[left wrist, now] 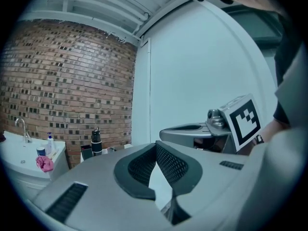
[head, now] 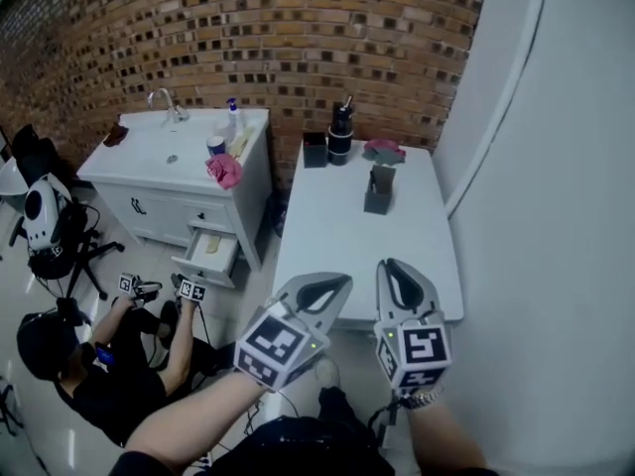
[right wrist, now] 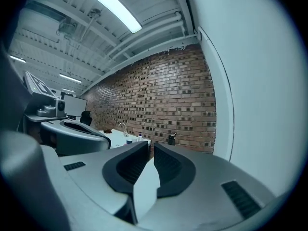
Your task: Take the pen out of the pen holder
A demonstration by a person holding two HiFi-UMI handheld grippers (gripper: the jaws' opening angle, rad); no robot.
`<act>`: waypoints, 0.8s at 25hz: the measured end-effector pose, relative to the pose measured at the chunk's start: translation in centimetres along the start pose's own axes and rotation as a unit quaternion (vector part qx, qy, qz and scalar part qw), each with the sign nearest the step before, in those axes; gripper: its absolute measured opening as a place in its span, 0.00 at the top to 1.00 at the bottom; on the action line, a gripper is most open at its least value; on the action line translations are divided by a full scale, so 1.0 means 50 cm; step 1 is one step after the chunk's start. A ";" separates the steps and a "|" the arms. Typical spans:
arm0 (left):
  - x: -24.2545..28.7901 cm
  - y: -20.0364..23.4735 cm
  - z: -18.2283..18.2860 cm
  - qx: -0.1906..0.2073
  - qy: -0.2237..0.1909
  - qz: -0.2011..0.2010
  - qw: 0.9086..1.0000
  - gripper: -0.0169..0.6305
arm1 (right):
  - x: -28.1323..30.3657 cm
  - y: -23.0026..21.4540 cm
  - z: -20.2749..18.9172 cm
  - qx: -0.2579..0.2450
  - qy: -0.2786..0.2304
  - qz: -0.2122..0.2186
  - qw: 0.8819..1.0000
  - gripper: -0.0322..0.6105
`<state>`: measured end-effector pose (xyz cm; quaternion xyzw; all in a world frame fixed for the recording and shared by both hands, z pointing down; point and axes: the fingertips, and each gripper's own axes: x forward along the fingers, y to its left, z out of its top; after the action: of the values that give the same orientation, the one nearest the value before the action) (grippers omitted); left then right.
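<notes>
A grey pen holder [head: 377,195] stands on the white table [head: 337,236], towards its far right, with a dark pen [head: 376,175] sticking up from it. Both grippers hover over the table's near edge, well short of the holder. In the head view my left gripper [head: 340,279] is shut with nothing in it. My right gripper [head: 389,264] beside it is shut and empty too. The left gripper [left wrist: 155,146] and the right gripper [right wrist: 151,146] each show pads closed together in their own view. The holder is hidden in both gripper views.
A black bottle [head: 340,132], a black box [head: 315,150] and a reddish cloth [head: 384,150] sit at the table's far end by the brick wall. Left stands a sink cabinet [head: 179,181] with an open drawer [head: 208,254]. A person [head: 109,365] sits on the floor. A white wall [head: 556,216] bounds the right.
</notes>
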<state>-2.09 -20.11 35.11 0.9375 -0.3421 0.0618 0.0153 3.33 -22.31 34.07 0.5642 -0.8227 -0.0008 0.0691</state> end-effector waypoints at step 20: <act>0.389 0.289 -0.094 -0.065 0.071 0.037 0.995 0.97 | 0.474 -0.259 -0.150 0.020 0.087 0.013 0.996 0.79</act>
<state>2.87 -43.25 42.05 0.9146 -0.3776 0.1063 0.0979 7.84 -48.44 43.15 0.5524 -0.8208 0.0656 0.1294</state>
